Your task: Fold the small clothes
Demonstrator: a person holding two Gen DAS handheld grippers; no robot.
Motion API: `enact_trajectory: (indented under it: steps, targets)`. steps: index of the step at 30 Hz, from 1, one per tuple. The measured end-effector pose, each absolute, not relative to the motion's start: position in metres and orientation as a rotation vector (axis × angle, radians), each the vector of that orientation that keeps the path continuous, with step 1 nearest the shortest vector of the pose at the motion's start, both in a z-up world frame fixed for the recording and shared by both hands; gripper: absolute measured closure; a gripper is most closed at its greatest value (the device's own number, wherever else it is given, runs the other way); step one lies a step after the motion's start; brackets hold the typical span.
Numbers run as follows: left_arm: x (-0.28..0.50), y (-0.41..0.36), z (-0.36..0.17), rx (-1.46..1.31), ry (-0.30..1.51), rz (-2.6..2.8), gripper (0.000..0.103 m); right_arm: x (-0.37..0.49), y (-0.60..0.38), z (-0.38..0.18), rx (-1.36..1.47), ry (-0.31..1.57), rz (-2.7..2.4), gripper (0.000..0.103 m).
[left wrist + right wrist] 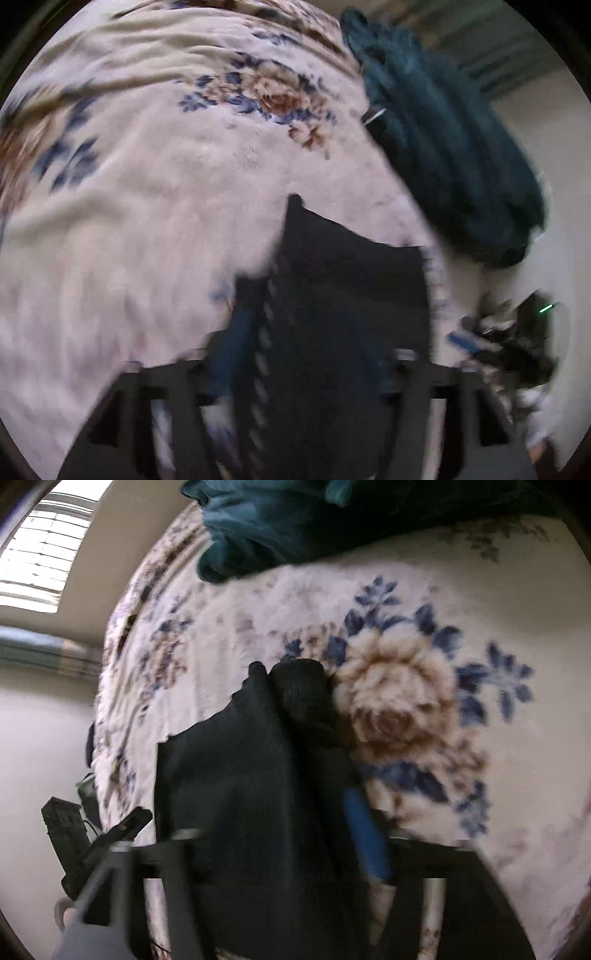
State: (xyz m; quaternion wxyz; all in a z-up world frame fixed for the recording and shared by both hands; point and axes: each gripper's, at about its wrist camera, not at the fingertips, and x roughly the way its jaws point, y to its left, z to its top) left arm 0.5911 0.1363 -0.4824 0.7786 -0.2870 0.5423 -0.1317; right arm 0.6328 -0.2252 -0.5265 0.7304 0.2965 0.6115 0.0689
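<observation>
We see a bed covered by a pale floral blanket (147, 221), printed with brown roses and blue leaves, and we place everything else against it. Both views are blurred.

A small black garment (343, 295) lies on the blanket, near the blanket's edge in the left wrist view, and it fills the lower middle of both views. In the right wrist view the same black garment (240, 775) shows a fine ribbed weave, and a rolled or folded part at its far end rests right beside a large brown rose in the print. A strip of blue cloth (365, 834) runs along the garment's right side there; we cannot tell whether it is part of the garment.

The left gripper (295, 376) sits over the near end of the garment with its jaws spread apart. The cloth lies between them, and we do not see the pads pressing on it. The right gripper (295, 849) stands the same way, jaws spread wide with the black cloth between them and no pinch visible. Each gripper also shows at the edge of the other's view, beyond the blanket's edge.

A heap of dark teal cloth (443, 155) lies on the far part of the blanket, well apart from the black garment. Past the blanket's edge we see a plain pale wall and a bright window (44, 554) with slats.
</observation>
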Motion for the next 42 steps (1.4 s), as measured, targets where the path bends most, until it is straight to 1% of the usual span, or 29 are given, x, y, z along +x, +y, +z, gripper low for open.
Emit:
enact_trajectory:
  steps: [2, 4, 5, 6, 9, 12, 16, 18, 20, 22, 25, 26, 27, 29, 30, 32, 33, 34, 35, 36, 38, 42]
  targets:
    - [0.561, 0.138, -0.478, -0.747, 1.148, -0.293, 0.031, 0.612, -0.232, -0.525, 0.635, 1.382, 0.136, 0.025]
    - [0.524, 0.137, -0.482, -0.868, 1.162, -0.274, 0.031, 0.590, -0.237, -0.525, 0.638, 1.412, 0.136, 0.012]
    - [0.507, 0.134, -0.486, -0.910, 1.173, -0.256, 0.031, 0.578, -0.239, -0.526, 0.646, 1.426, 0.139, 0.003]
    - [0.480, 0.131, -0.491, -0.969, 1.191, -0.218, 0.031, 0.570, -0.240, -0.527, 0.651, 1.435, 0.139, 0.000]
    - [0.430, 0.118, -0.509, -1.126, 1.206, -0.153, 0.030, 0.552, -0.245, -0.533, 0.688, 1.445, 0.137, 0.000]
    - [0.404, 0.091, -0.540, -1.251, 1.225, -0.122, 0.030, 0.548, -0.249, -0.542, 0.730, 1.443, 0.149, 0.000]
    - [0.413, 0.057, -0.572, -1.325, 1.184, -0.134, 0.030, 0.563, -0.251, -0.555, 0.729, 1.453, 0.186, 0.000]
    - [0.430, 0.040, -0.583, -1.304, 1.174, -0.112, 0.030, 0.574, -0.252, -0.563, 0.754, 1.460, 0.228, 0.000]
    - [0.439, 0.035, -0.588, -1.297, 1.148, -0.050, 0.030, 0.587, -0.251, -0.572, 0.771, 1.470, 0.253, 0.000]
    - [0.438, 0.033, -0.587, -1.329, 1.101, 0.020, 0.028, 0.606, -0.248, -0.582, 0.770, 1.479, 0.280, 0.000]
    - [0.440, 0.029, -0.582, -1.351, 1.050, 0.096, 0.029, 0.638, -0.238, -0.600, 0.774, 1.489, 0.325, 0.000]
    - [0.440, 0.030, -0.580, -1.366, 1.020, 0.113, 0.034, 0.652, -0.232, -0.606, 0.767, 1.487, 0.340, 0.000]
    - [0.440, 0.032, -0.577, -1.373, 0.989, 0.132, 0.052, 0.660, -0.228, -0.609, 0.761, 1.482, 0.348, 0.000]
    - [0.441, 0.036, -0.575, -1.367, 0.975, 0.135, 0.070, 0.677, -0.216, -0.619, 0.761, 1.491, 0.367, 0.000]
    - [0.444, 0.036, -0.573, -1.352, 0.971, 0.131, 0.074, 0.682, -0.212, -0.622, 0.767, 1.493, 0.368, 0.000]
    - [0.448, 0.037, -0.565, -1.295, 0.969, 0.109, 0.077, 0.688, -0.204, -0.623, 0.764, 1.478, 0.366, 0.001]
    - [0.450, 0.038, -0.562, -1.274, 0.972, 0.097, 0.077, 0.688, -0.202, -0.621, 0.750, 1.465, 0.360, 0.015]
    - [0.453, 0.038, -0.559, -1.262, 0.976, 0.086, 0.077, 0.688, -0.198, -0.619, 0.728, 1.456, 0.355, 0.036]
    - [0.455, 0.041, -0.556, -1.245, 0.983, 0.077, 0.078, 0.686, -0.195, -0.619, 0.711, 1.463, 0.354, 0.064]
    - [0.455, 0.041, -0.555, -1.233, 0.988, 0.069, 0.078, 0.682, -0.195, -0.617, 0.719, 1.448, 0.349, 0.071]
    - [0.462, 0.049, -0.546, -1.201, 1.005, 0.045, 0.079, 0.669, -0.198, -0.613, 0.776, 1.420, 0.340, 0.077]
    - [0.473, 0.062, -0.522, -1.095, 1.024, -0.010, 0.079, 0.627, -0.203, -0.597, 0.871, 1.365, 0.304, 0.081]
